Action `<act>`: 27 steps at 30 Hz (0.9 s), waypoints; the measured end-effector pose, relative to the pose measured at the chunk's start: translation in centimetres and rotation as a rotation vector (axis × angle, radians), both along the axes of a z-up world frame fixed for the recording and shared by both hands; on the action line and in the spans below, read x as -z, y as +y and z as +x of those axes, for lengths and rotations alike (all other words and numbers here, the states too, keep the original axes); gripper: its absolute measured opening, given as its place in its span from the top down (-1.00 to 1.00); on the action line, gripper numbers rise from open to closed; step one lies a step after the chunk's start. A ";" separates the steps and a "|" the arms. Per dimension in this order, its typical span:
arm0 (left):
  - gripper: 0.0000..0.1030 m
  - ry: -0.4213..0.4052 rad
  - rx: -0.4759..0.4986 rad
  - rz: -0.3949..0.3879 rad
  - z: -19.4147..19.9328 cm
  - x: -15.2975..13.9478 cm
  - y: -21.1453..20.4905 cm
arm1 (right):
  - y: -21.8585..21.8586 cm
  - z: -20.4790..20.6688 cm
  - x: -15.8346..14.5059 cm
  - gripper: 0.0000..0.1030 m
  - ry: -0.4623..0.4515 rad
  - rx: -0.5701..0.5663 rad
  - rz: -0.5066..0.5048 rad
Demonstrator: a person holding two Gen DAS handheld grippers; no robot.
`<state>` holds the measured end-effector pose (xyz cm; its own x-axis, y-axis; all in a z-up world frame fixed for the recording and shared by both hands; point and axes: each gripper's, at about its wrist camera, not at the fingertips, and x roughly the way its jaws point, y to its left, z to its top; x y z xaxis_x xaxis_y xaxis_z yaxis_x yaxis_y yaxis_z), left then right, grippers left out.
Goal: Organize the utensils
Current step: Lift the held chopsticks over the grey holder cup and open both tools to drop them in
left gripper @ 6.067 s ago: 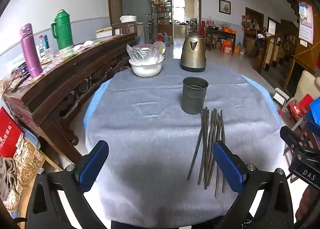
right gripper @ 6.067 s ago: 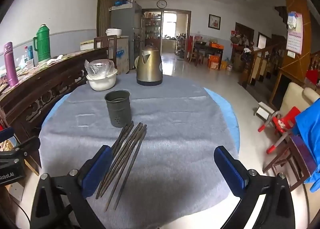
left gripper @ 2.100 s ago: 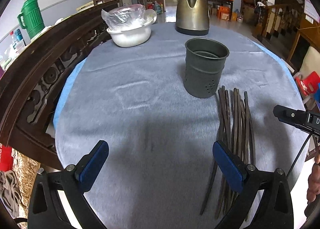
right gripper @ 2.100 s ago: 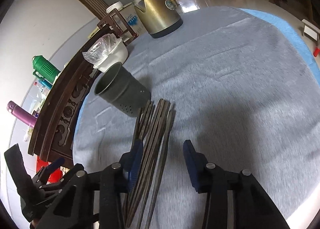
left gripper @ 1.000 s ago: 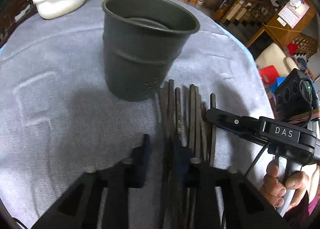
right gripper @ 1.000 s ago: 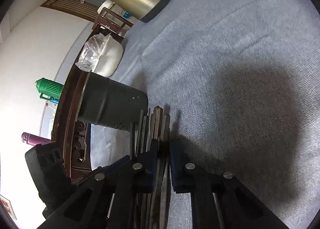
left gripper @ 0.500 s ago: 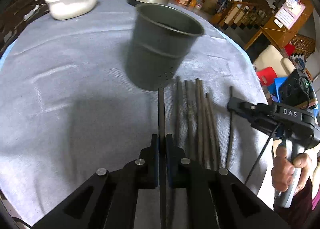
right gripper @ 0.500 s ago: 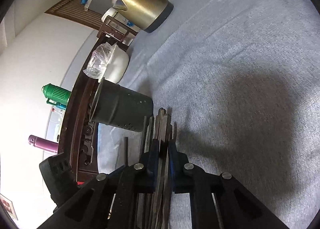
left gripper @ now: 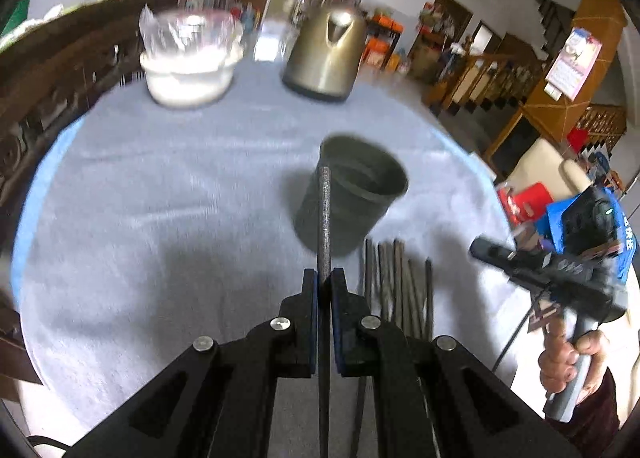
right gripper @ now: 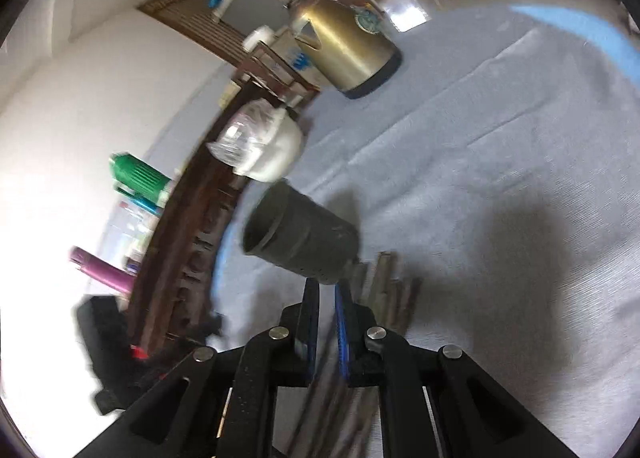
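My left gripper (left gripper: 324,282) is shut on one dark chopstick (left gripper: 324,217), lifted off the table, its tip pointing at the dark metal holder cup (left gripper: 352,201). Several more chopsticks (left gripper: 400,290) lie on the grey cloth just right of the cup. My right gripper (right gripper: 327,298) has its jaws nearly closed with a small gap, above the chopstick pile (right gripper: 384,290), close to the cup (right gripper: 304,242). No chopstick shows between its pads; the view is blurred. The right gripper also shows in the left wrist view (left gripper: 480,248), held by a hand.
A brass kettle (left gripper: 324,53) and a white bowl with a plastic bag (left gripper: 188,65) stand at the table's far side. A dark wooden sideboard (right gripper: 180,270) with flasks runs along the left. Chairs stand to the right of the table.
My left gripper has lifted with its chopstick and tilted up toward the cup. My right gripper has risen from the pile and its jaws show a small gap.
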<state>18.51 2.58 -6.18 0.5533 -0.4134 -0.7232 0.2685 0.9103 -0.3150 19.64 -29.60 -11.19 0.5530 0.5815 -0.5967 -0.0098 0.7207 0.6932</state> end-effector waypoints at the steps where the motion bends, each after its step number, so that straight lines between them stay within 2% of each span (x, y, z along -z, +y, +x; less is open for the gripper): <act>1: 0.87 -0.007 -0.007 -0.007 -0.1 -0.1 0.2 | -0.2 -0.1 0.3 0.78 0.009 0.010 -0.004; 3: 0.87 -0.011 -0.019 -0.023 -0.4 -0.1 0.6 | -0.8 -0.2 1.3 0.78 0.051 0.037 -0.036; 5: 0.87 -0.024 -0.032 -0.035 -0.7 -0.3 0.7 | -1.2 0.3 2.7 0.71 0.102 0.039 -0.010; 8: 0.87 -0.086 -0.037 -0.037 -1.9 -1.8 0.5 | -1.5 0.9 4.6 0.51 0.160 0.048 0.009; 11: 0.87 -0.135 -0.025 -0.028 -2.5 -3.0 0.0 | -1.5 1.8 6.1 0.46 0.200 0.052 0.032; 14: 0.87 -0.164 -0.024 -0.017 -3.0 -3.7 -0.2 | -1.0 2.4 6.7 0.46 0.221 0.065 -0.018; 21: 0.87 -0.168 -0.053 -0.029 -3.3 -4.2 0.1 | -0.2 3.4 6.9 0.45 0.202 0.052 -0.031; 25: 0.87 -0.172 -0.059 -0.027 -3.4 -4.3 0.1 | 0.5 4.0 6.9 0.51 0.188 0.024 -0.034; 26: 0.87 -0.173 -0.062 -0.025 -3.5 -4.4 0.1 | 0.8 4.1 6.9 0.72 0.187 0.015 -0.046; 27: 0.87 -0.172 -0.066 -0.025 -3.4 -4.4 0.1 | 1.0 4.0 6.8 0.79 0.183 0.013 -0.047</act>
<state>15.08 2.69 -1.78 0.6942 -0.3886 -0.6059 0.2602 0.9203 -0.2921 23.61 -28.63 -17.95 0.4399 0.5440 -0.7145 0.1227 0.7518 0.6479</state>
